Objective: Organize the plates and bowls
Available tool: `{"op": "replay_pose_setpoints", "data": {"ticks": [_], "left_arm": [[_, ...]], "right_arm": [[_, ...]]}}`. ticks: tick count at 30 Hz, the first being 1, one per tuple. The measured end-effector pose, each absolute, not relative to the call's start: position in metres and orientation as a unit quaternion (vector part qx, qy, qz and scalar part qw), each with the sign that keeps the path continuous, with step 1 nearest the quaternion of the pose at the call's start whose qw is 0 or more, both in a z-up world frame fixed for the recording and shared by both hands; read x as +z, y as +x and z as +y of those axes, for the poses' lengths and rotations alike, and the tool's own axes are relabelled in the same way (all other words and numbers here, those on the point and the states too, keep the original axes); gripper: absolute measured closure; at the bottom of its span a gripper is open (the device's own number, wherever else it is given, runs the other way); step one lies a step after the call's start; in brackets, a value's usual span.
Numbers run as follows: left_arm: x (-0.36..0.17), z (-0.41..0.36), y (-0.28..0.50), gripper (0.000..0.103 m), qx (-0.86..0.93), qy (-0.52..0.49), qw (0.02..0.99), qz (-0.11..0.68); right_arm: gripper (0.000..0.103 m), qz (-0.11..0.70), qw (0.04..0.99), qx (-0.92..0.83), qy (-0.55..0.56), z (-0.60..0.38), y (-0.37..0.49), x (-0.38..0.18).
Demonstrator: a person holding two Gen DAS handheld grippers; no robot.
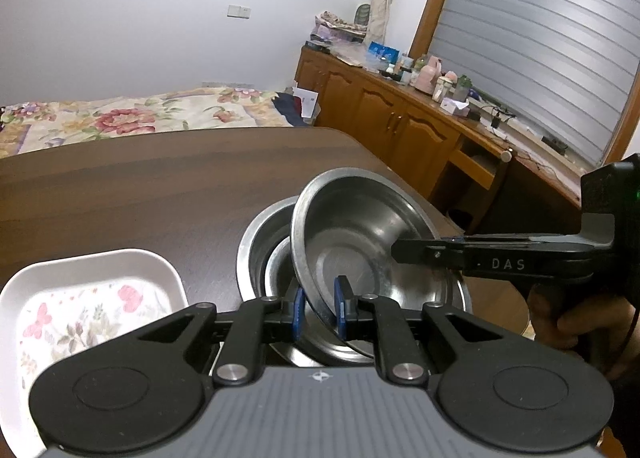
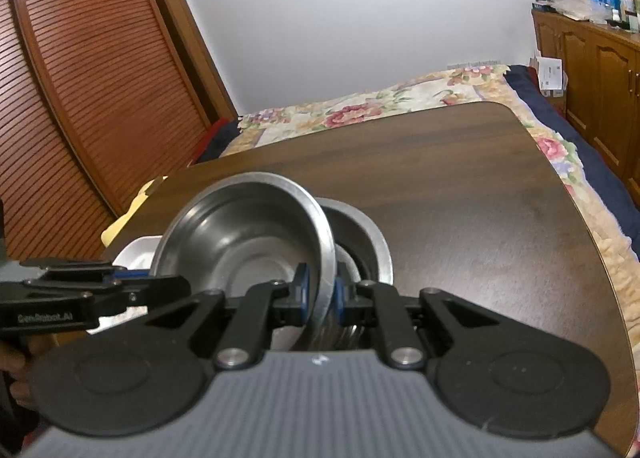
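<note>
Both hand-held grippers, left point(image 1: 320, 308) and right point(image 2: 320, 294), pinch the rim of 1 tilted steel bowl point(image 1: 356, 246) over a second bowl point(image 1: 260, 246) on the counter point(image 1: 120, 185). It looks light, stiff and probably slippery, so the thin rim is the best place to hold. A flowered plate point(image 1: 80, 306) lies just beside.

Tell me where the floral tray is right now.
The floral tray sits on the wooden table at the lower left of the left wrist view, just left of the stacked steel bowls.

Count on my table

Steel bowls: two, one tilted bowl point(image 1: 352, 242) over one lower bowl point(image 1: 260, 254). Floral white plate point(image 1: 80, 310): one. Table point(image 1: 140, 185): one. My grippers: two, left gripper point(image 1: 319, 312), right gripper point(image 2: 320, 296).
</note>
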State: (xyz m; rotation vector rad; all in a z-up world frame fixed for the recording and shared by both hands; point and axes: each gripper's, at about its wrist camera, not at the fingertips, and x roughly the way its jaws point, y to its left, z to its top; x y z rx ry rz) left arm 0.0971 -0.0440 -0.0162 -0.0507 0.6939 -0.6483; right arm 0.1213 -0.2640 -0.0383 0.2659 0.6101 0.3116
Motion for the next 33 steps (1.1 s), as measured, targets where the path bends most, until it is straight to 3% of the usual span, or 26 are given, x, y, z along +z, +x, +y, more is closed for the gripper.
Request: {"op": "replay_pose_setpoints", "data": {"ticks": [13, 33], "left_arm": [[-0.029, -0.056, 0.090, 0.084, -0.288, 0.039, 0.904, 0.313], [-0.037, -0.056, 0.088, 0.082, -0.277, 0.042, 0.912, 0.299]], "right_arm": [[0.089, 0.280, 0.948, 0.131, 0.070, -0.252, 0.121, -0.042], [0.089, 0.249, 0.960, 0.122, 0.027, -0.253, 0.116, -0.041]]}}
